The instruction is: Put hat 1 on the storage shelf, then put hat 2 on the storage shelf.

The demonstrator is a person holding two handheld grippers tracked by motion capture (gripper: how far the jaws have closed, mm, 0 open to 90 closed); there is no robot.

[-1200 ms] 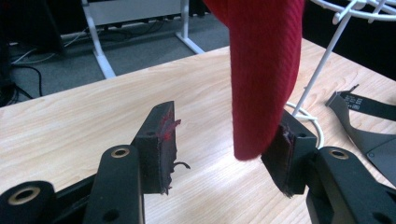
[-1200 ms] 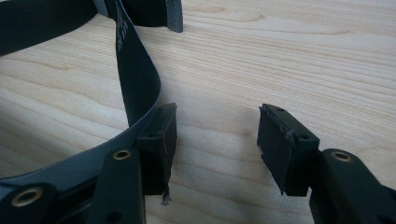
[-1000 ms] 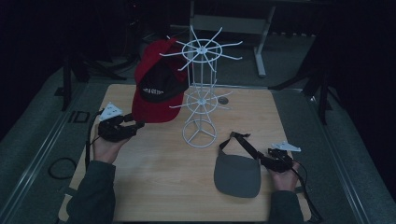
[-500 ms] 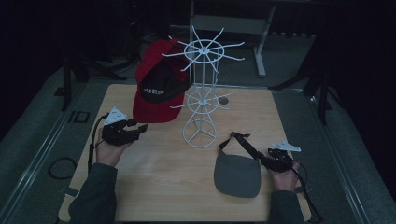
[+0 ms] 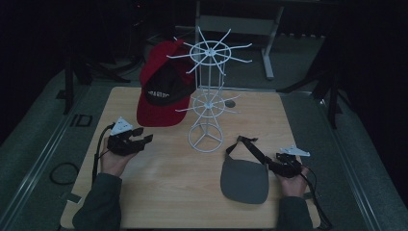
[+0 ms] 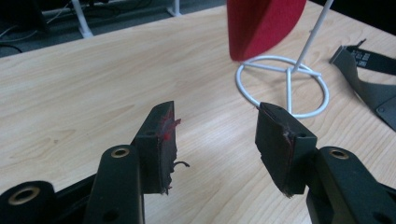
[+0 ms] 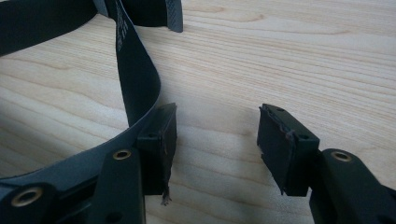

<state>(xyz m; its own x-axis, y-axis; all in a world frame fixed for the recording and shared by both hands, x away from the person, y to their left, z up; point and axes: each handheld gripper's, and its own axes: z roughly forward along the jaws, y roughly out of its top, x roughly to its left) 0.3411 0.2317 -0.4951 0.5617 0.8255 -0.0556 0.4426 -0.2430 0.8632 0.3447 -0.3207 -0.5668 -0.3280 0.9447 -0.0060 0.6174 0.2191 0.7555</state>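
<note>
A red cap (image 5: 162, 91) hangs on the white wire rack (image 5: 208, 96) at the table's middle back. My left gripper (image 5: 146, 139) is low over the wood to the left of the rack, pointing at it. In the left gripper view its jaws (image 6: 215, 122) stand open with nothing between them, and the cap's brim (image 6: 261, 25) and the rack's ring base (image 6: 285, 88) lie ahead. A grey visor (image 5: 244, 179) lies flat at the front right. My right gripper (image 7: 217, 125) is open beside it, the visor's dark strap (image 7: 135, 79) curving past the outside of its left jaw.
The rack's upper and lower wire arms (image 5: 226, 48) stick out in all directions over the table. A small dark disc (image 5: 230, 103) lies behind the rack. A cable (image 5: 60, 171) loops off the table's left edge. Bare wood (image 5: 173, 192) spreads between my two forearms.
My left gripper has sunk toward the tabletop, coming slightly nearer the front edge. The right gripper, cap and visor have stayed put.
</note>
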